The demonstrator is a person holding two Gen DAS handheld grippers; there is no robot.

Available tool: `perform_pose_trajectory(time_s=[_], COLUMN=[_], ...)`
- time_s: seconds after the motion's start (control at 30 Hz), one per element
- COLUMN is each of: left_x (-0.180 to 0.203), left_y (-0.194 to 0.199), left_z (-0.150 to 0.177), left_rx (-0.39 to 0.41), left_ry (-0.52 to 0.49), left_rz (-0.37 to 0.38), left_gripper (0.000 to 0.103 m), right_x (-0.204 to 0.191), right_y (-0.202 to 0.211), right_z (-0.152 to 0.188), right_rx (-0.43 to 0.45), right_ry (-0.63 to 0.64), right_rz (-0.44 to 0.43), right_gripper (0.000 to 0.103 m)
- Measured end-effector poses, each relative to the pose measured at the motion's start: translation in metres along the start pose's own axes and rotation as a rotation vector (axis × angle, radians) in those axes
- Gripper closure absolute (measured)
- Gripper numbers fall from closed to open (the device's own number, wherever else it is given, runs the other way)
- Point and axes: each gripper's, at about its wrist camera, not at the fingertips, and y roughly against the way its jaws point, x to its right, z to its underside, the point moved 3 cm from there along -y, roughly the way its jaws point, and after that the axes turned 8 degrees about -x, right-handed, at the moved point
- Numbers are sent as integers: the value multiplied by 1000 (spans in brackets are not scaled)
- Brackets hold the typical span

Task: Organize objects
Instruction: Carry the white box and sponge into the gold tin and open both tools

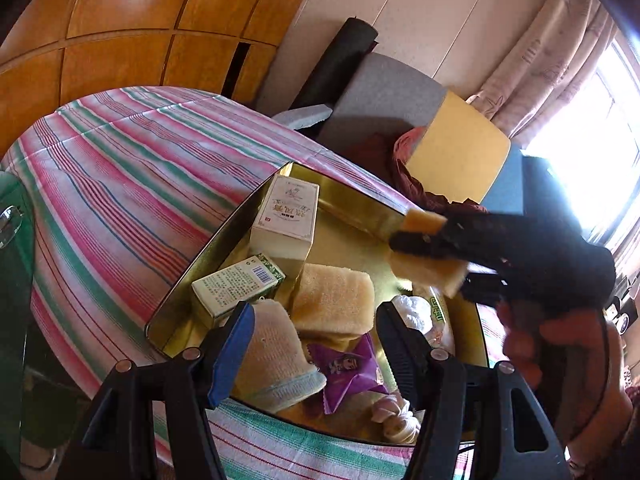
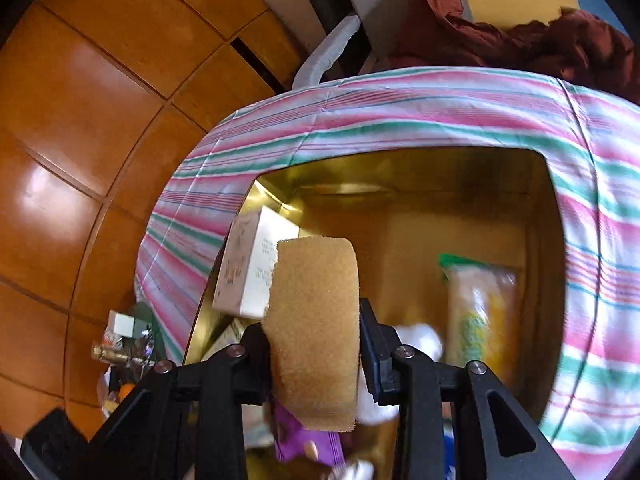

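A gold tin (image 1: 224, 240) sits open on a bed covered with a pink, green and white striped sheet (image 1: 132, 168), and most of the clutter is already inside it. Against the tin's far left wall stands a white carton (image 1: 286, 216), and nearer, beside it, lies a green and white box (image 1: 236, 286). In the middle rests a tan sponge (image 1: 334, 300), with a pale knitted mitt (image 1: 276, 356) and a purple wrapper (image 1: 348, 368) on the near side. A clear packet with green print (image 2: 480, 312) lies along the right part of the tin floor.

The right gripper (image 2: 316, 344) is clenched on a second sponge (image 2: 316, 320), the foam squeezed between its black jaws and standing up past them. It is held above the tin, over the open floor to the right of the white carton. From the other side, that same sponge sticks out on both sides of the jaws, just above the tin's far right wall.

The left gripper (image 1: 316, 344) hangs over the tin's near edge, its jaws spread apart and gripping nothing; the mitt and wrapper show in the gap below. One jaw carries a blue pad (image 1: 232, 356).

Beyond the bed are wooden cabinet doors (image 1: 132, 32) and a curtained window (image 1: 580, 92).
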Motion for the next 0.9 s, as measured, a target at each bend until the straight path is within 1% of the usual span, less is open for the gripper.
perform_pose_trajectory(time_s=[0.17,0.2,0.23,0.27,0.3,0.33,0.57,0.7,0.9], left_x=[-3,-4,-4,-4,-3,-3,0,4,17], left_y=[-2,-2,-2,-2,-2,-3,-3,-2,-3], left_z=[1,1,1,1,1,2,5,7,12], left_rx=[-8,-10,-10,-9,-11,-15,-15,-18,-24], left_ry=[10,11,12,11,10,8,0,-16,-66], left_rz=[1,0,1,2,1,0,4,7,24], left_gripper=[39,39,39,39,39,39,39,39,39], right_x=[-4,-4,-5,-6,-6,-6,-4,-2,0], right_y=[-16,-18,-20,-21,-21,-21,0,16,47], right_z=[-11,-11,-12,-12,-11,-10,5,16,32], right_rx=[-1,-2,-1,-2,-6,-8,23,51,125], right_ry=[-11,-8,-7,-6,-3,-1,22,44,128], right_rz=[-4,-4,2,5,1,-7,-8,2,93], right_gripper=[65,58,47,41,30,25,20,20,17])
